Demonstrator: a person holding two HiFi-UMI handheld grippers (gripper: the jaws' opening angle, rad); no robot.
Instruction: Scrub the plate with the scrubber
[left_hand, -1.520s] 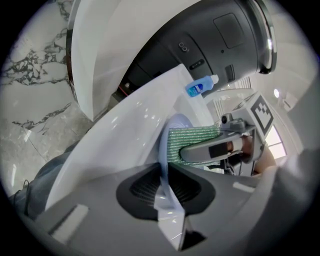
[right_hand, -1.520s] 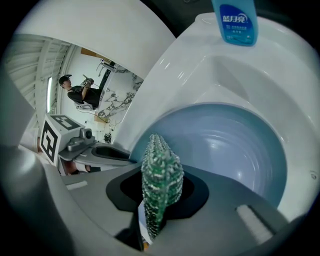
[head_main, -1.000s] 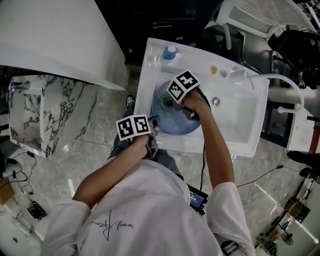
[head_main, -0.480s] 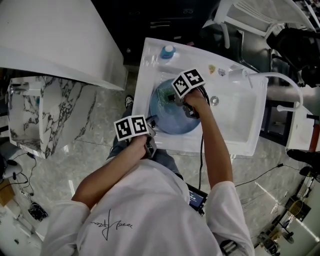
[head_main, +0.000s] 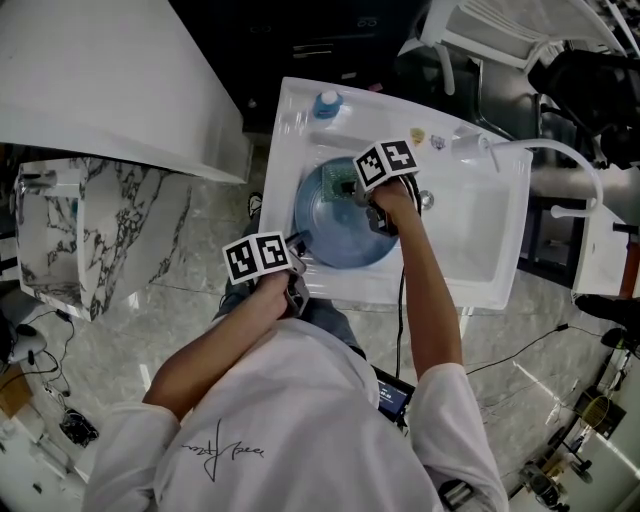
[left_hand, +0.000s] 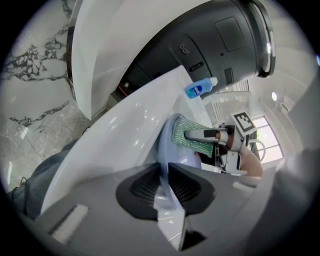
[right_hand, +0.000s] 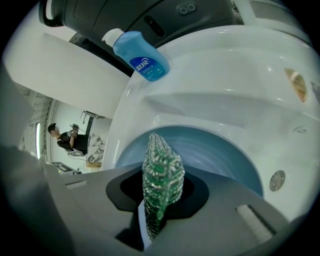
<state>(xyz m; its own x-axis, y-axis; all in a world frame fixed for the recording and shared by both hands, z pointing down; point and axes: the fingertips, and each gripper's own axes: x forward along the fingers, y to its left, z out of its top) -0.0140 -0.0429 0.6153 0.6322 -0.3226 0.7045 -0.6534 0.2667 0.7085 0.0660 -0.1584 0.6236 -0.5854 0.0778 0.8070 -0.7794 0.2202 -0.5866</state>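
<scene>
In the white sink (head_main: 480, 255) at centre frame: clamping the blue plate (head_main: 345, 225) by its lower-left rim, left gripper (left_hand: 167, 172) jaws shut on it. Pinching the green scrubber (right_hand: 160, 175) in the right gripper (right_hand: 159, 200), pressing it against the plate's upper-left face.

blue plate (head_main: 332, 238) in white sink (head_main: 470, 235), green mesh scrubber (right_hand: 161, 172) against its face

A white sink (head_main: 480, 270) stands on a grey stone floor (head_main: 190, 260). A blue bottle (head_main: 326, 103) with a white cap sits on the sink's far rim. A round metal drain (right_hand: 276, 181) lies in the basin. A marble-patterned unit (head_main: 60, 230) stands well apart.
</scene>
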